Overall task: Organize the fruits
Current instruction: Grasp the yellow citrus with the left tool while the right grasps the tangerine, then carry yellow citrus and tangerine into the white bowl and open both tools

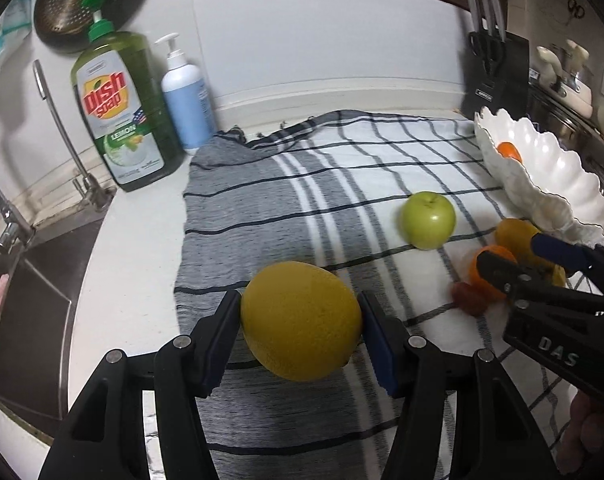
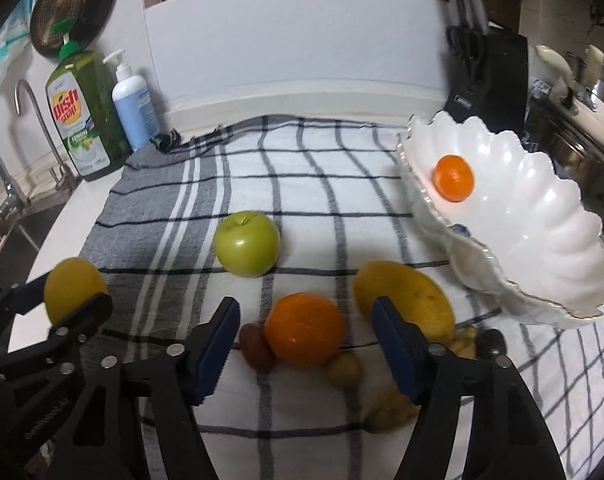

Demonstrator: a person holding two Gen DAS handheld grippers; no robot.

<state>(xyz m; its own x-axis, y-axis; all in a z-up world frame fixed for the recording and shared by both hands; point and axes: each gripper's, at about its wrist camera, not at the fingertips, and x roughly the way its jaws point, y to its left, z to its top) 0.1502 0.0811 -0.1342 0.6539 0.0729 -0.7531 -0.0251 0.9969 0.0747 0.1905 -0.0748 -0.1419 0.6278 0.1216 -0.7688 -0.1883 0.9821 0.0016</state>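
Note:
My left gripper [image 1: 299, 312] is shut on a yellow lemon [image 1: 300, 322] and holds it over the checked cloth; the lemon also shows at the left of the right wrist view [image 2: 74, 294]. My right gripper [image 2: 306, 320] is open, its fingers on either side of an orange [image 2: 305, 330] on the cloth. A green apple [image 2: 247, 243] lies behind it. A yellow fruit [image 2: 402, 306] lies to the right. A small reddish fruit [image 2: 255, 344] and small yellowish fruits [image 2: 344, 370] lie close by. The white scalloped bowl [image 2: 542, 240] holds a small orange [image 2: 454, 178].
A dish soap bottle [image 1: 119, 112] and a blue pump bottle [image 1: 187, 96] stand at the back left by the sink [image 1: 25, 280] and tap. A knife block [image 1: 496, 76] stands behind the bowl. The checked cloth [image 1: 302, 184] covers the counter.

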